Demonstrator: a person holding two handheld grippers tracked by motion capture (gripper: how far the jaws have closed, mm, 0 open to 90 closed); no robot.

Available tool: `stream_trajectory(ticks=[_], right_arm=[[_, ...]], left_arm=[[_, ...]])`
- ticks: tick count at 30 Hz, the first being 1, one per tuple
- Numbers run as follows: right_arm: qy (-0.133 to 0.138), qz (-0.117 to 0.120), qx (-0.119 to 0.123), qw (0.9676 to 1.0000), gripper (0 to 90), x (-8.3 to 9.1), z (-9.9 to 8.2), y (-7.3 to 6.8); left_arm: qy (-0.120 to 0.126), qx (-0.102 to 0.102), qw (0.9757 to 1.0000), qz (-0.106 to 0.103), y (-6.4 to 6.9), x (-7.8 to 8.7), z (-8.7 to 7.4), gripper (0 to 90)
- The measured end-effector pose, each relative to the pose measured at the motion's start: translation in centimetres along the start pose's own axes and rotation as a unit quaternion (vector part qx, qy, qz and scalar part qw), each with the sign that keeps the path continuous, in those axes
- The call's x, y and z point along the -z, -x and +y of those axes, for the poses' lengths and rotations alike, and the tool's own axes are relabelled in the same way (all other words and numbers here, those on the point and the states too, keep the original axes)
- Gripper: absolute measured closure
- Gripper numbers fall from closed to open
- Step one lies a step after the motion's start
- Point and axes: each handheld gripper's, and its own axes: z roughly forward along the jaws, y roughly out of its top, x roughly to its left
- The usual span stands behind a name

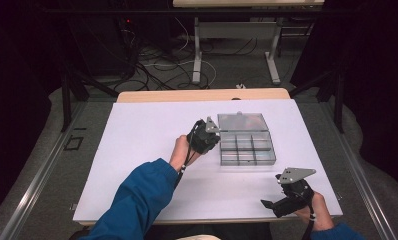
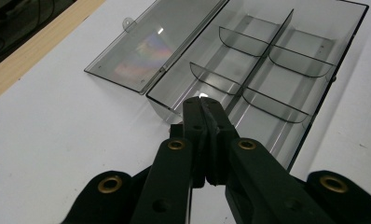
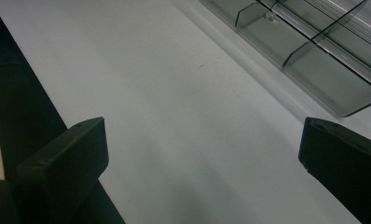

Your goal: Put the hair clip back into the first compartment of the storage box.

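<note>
A clear plastic compartment box [image 1: 247, 149] lies on the white table sheet [image 1: 147, 130] with its lid [image 1: 242, 121] folded back flat. Its compartments look empty. My left gripper [image 1: 212, 136] is at the box's left end. In the left gripper view its jaws [image 2: 203, 106] are pressed together with nothing between them, their tips over the end wall of the box [image 2: 267, 79]. My right gripper [image 1: 273, 192] rests near the table's front right corner. Its jaws [image 3: 202, 149] stand wide apart over bare sheet, with the box [image 3: 333, 70] off to one side.
The wooden table edge [image 1: 202, 95] shows behind the white sheet. Beyond it are cables on the floor [image 1: 152, 70] and the legs of another table [image 1: 197, 55]. A blue sleeve [image 1: 137, 200] reaches in from the bottom left.
</note>
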Motion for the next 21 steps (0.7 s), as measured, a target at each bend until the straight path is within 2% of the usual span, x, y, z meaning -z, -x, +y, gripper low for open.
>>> stream_trajectory(ticks=[3, 10, 11, 12, 16, 19, 21], right_arm=[[-0.003, -0.001, -0.006, 1.0000, 1.0, 0.0, 0.0, -0.1], [-0.001, 0.001, -0.004, 1.0000, 1.0, -0.1, -0.1, 0.0], [-0.002, 0.001, -0.004, 1.0000, 1.0, -0.1, -0.1, 0.0], [-0.007, 0.004, -0.003, 1.0000, 1.0, 0.0, 0.0, 0.0], [-0.002, 0.001, -0.002, 1.0000, 1.0, -0.1, -0.1, 0.0], [-0.008, 0.003, -0.005, 0.9999, 1.0, 0.0, -0.1, 0.0], [-0.011, 0.003, -0.001, 0.9999, 1.0, 0.0, 0.0, 0.1]], left_arm=[[-0.007, -0.002, 1.0000, -0.003, 0.1, -0.3, 0.2, 90.0], [-0.005, -0.006, 1.0000, -0.001, 0.0, -0.9, 0.6, 90.0], [-0.004, -0.001, 1.0000, -0.003, 0.1, -1.0, 0.7, 90.0], [-0.004, -0.001, 1.0000, -0.003, 0.1, -1.1, 0.8, 90.0], [-0.003, 0.002, 1.0000, -0.004, 0.0, -1.4, 1.0, 90.0], [-0.009, -0.004, 0.9999, -0.003, -0.2, -1.6, 1.2, 90.0], [-0.008, 0.000, 1.0000, -0.003, -0.2, -1.7, 1.3, 90.0]])
